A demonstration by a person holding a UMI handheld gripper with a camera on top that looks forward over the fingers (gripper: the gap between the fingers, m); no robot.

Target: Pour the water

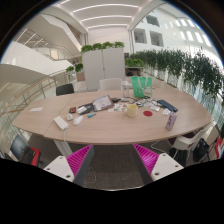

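- At 6 o'clock, nearest: gripper (113,152) with jaws released, magenta pads (80,158) spread wide, gripping nothing, only the bare near edge of the table (110,135) showing between and beyond them.
- Judged an approach stage: nothing grasped, nothing poured yet, everything of use well ahead across the tabletop.
- To do it well: keep the jaws spread, advance low and level over the near edge, and steer toward 1 o'clock and not straight on.
- Just past the bare wood, around 11 o'clock: loose papers (92,104) and small clutter; best passed on the right to avoid dragging a sheet along.
- Slightly right of 12 o'clock, mid-table: a small yellow cup (131,110), upright, standing apart from the papers; likely the receiving vessel, though contents cannot be told.
- Beyond the cup, toward 1 o'clock at the far side of the table: translucent green containers (143,87), upright, close together, taller than the cup; probably the water source. Too small to tell whether one piece or two, or how full.
- Advice for the grasp: centre one green wall between both pads, close around the middle of its height, lift straight before tilting.
- Likely light and thin-walled plastic, so a gentle squeeze.
- At 3 o'clock near the table's right end: a pink object (171,121), clear of the path.
- Farthest, at 12 o'clock: a white cabinet (103,68) topped with greenery; at 2 o'clock a row of plants (187,66).
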